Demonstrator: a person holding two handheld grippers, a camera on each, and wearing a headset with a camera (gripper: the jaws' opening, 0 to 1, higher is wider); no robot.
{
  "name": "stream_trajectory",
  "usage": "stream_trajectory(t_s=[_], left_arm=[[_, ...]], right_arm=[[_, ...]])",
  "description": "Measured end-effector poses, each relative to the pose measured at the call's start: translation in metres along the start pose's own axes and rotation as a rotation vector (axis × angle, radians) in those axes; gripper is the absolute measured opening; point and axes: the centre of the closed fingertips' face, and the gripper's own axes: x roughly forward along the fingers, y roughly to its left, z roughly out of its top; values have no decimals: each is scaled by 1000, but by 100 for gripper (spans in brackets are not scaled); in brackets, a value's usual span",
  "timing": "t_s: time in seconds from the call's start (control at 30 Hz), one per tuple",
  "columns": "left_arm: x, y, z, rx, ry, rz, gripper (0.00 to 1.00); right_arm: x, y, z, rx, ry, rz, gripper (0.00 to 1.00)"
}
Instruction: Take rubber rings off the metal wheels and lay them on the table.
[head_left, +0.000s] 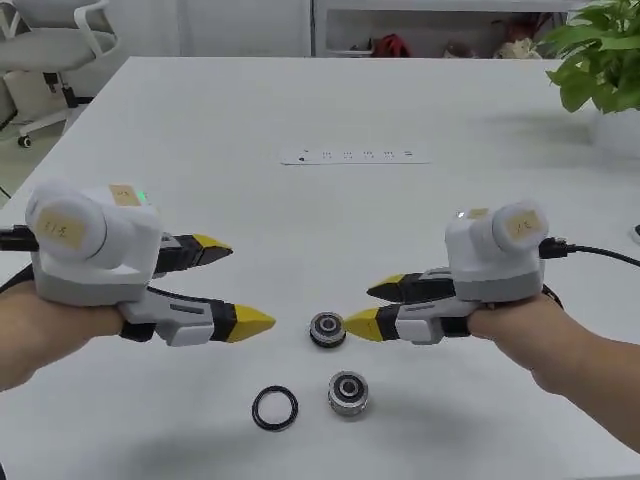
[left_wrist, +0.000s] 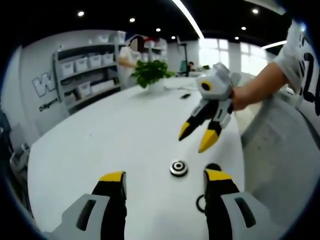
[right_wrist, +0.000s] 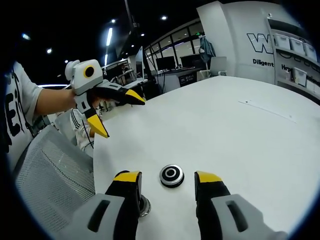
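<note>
While the left tool (head_left: 245, 284) and right tool (head_left: 360, 308) hover spread above the desk (head_left: 300, 220), one wheel (head_left: 327, 328) lies between them; another wheel (head_left: 347, 392) and a loose ring (head_left: 274, 408) lie side by side nearer the person

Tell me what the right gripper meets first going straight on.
Most likely the metal wheel just ahead of the right gripper, lined up between its open jaws; its height above the table is unclear.

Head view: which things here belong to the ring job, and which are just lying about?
For the job: upper wheel, lower wheel, loose black ring.
Lying about: white strip, plant, chair.
</note>
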Motion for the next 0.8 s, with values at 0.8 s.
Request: stream_trajectory(t_s=[0.8], left_arm=[[25,5,2,-18,-1,-14,62]], right_arm=[[7,-1,-6,-24,14,-1,44]])
